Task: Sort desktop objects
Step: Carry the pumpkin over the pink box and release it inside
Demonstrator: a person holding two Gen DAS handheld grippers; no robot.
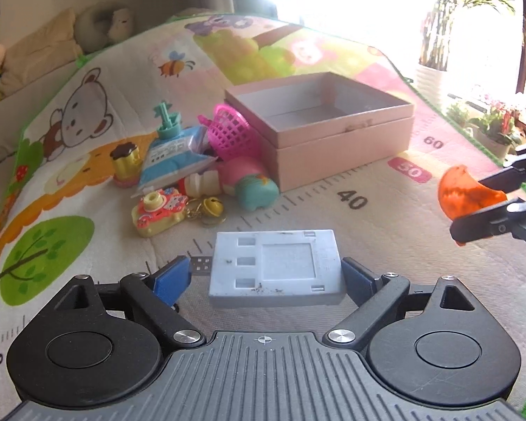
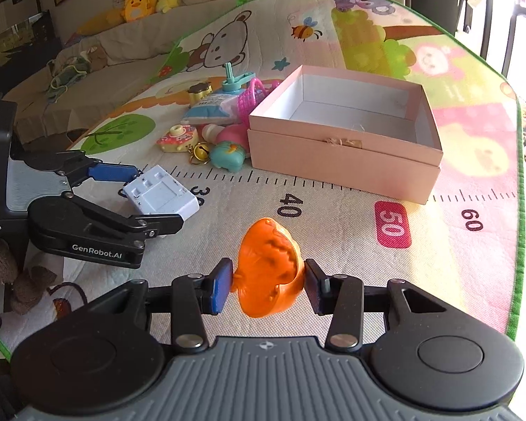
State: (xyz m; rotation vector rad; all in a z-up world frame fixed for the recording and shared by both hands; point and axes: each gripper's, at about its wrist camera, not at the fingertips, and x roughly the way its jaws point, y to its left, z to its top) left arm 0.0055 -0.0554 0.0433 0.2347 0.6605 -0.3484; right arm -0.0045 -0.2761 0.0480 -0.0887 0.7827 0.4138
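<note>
My left gripper (image 1: 266, 275) is shut on a pale blue flat plastic block (image 1: 276, 266), held above the play mat; the block also shows in the right wrist view (image 2: 161, 194). My right gripper (image 2: 268, 282) is shut on an orange plastic toy (image 2: 268, 266), which appears at the right edge of the left wrist view (image 1: 465, 193). An open, empty pink box (image 1: 333, 133) stands ahead on the mat, also in the right wrist view (image 2: 347, 144). A pile of small toys (image 1: 189, 165) lies left of the box.
The pile holds a pink mesh basket (image 1: 228, 129), a blue pouch (image 1: 171, 158), a toy camera (image 1: 157, 212), a gold bell (image 1: 212, 207) and a teal squishy (image 1: 256, 193). Plush toys and cushions (image 2: 147, 0) line the far edge. Potted plants (image 1: 494, 129) stand at right.
</note>
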